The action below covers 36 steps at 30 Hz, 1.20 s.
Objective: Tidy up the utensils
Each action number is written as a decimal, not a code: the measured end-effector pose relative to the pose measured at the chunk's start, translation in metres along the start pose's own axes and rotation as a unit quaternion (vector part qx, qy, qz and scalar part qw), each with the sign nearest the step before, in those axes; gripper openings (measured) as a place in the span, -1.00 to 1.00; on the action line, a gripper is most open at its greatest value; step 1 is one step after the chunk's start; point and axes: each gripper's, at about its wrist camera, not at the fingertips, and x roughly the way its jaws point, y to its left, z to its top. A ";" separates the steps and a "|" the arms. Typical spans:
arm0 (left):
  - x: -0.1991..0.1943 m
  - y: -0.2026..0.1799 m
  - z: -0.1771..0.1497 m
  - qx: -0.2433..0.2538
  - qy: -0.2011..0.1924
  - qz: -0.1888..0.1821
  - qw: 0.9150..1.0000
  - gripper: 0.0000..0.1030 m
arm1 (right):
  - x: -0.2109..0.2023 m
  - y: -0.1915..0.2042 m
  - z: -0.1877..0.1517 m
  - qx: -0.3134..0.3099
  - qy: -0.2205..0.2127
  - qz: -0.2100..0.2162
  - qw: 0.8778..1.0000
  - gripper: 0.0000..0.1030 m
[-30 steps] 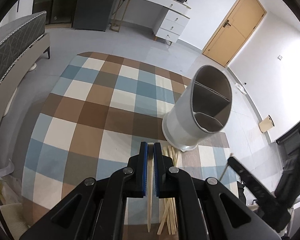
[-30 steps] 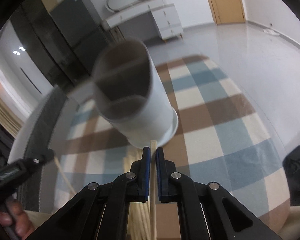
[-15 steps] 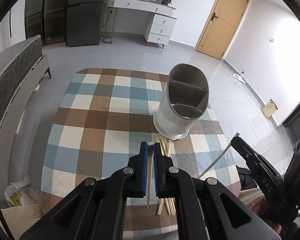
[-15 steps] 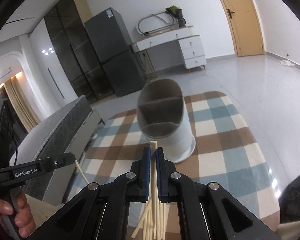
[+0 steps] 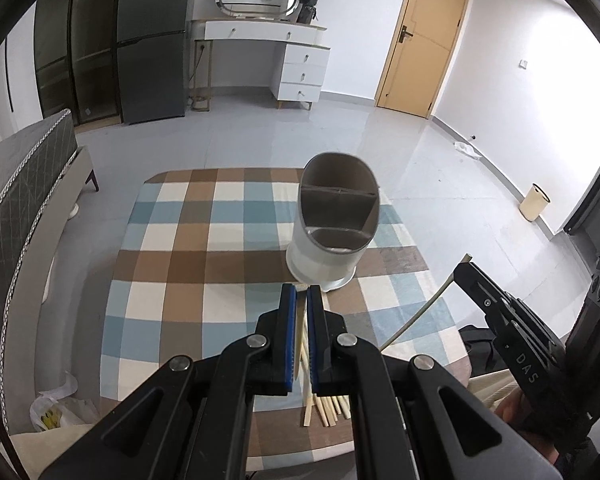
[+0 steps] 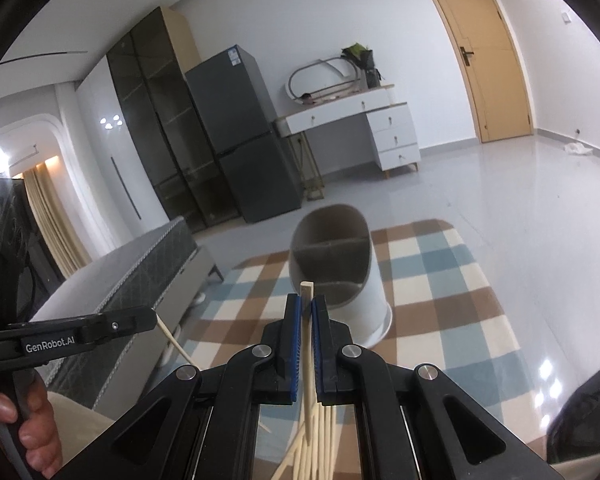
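Observation:
A white oval utensil holder [image 5: 320,256] with a grey divided inside stands on the checked tablecloth [image 5: 172,264]. My left gripper [image 5: 301,289] is shut on one pale wooden chopstick [image 5: 299,332], held above the loose chopsticks [image 5: 327,405] at the table's near edge. My right gripper [image 6: 307,299] is shut on another chopstick [image 6: 306,292], whose blunt end sticks up in front of the holder [image 6: 374,300]. Each gripper shows in the other's view: the right gripper [image 5: 463,270] with its stick at the right, the left gripper [image 6: 151,317] at the left, held by a hand [image 6: 28,428].
A grey upholstered bench [image 5: 24,168] runs along the table's left side. A plastic bag [image 5: 56,410] lies on the floor at the near left. A dark bag [image 6: 580,412] sits by the table's right corner. Fridge [image 6: 240,136], white dresser [image 5: 296,64] and door [image 5: 420,36] stand far off.
Both grippers have risen and drawn back from the holder, each lifting its chopstick off the pile. The holder now looks smaller and farther away in both views.

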 end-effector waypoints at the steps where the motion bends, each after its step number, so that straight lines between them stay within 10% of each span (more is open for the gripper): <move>1: -0.002 -0.001 0.002 0.001 -0.002 -0.001 1.000 -0.98 | -0.002 0.001 0.003 -0.003 -0.005 0.002 1.000 -0.91; 25: -0.019 -0.010 0.127 -0.015 -0.066 -0.056 0.996 -0.98 | 0.002 0.032 0.133 -0.133 -0.106 0.017 0.985 -0.91; 36: 0.036 0.010 0.170 -0.056 -0.081 -0.083 0.992 -0.98 | 0.059 0.038 0.156 -0.196 -0.103 0.020 0.975 -0.91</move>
